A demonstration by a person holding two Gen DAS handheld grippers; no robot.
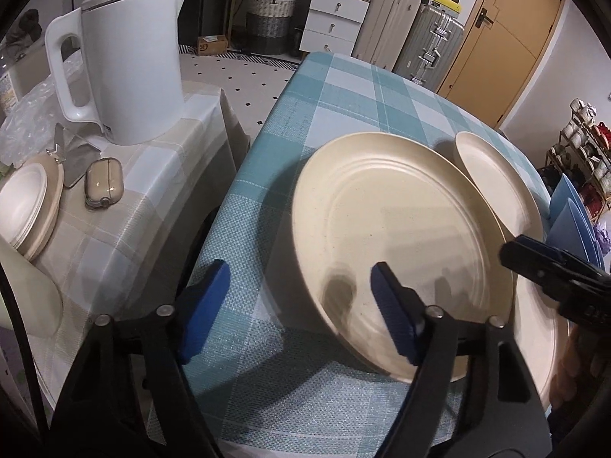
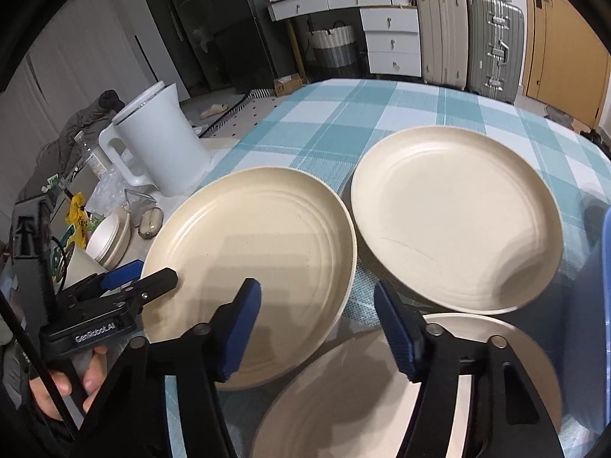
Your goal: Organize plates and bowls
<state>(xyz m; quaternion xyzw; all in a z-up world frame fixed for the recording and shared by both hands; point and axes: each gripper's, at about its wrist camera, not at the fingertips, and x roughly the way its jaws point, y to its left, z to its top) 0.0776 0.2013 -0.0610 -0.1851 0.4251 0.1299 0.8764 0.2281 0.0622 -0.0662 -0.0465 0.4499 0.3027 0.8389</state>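
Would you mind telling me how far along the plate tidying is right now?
Possibly done: cream dishes stacked on the side table. In hand: nothing gripped; the left gripper stands open astride the rim of the left plate, the right gripper open nearby. Left: it, the far plate and near plate lie unstacked on the checked cloth.

Three cream plates (image 2: 248, 252) crowd the near end of the checked surface (image 2: 343, 114), a blue bin (image 2: 599, 305) walling the right, while the far half lies open.
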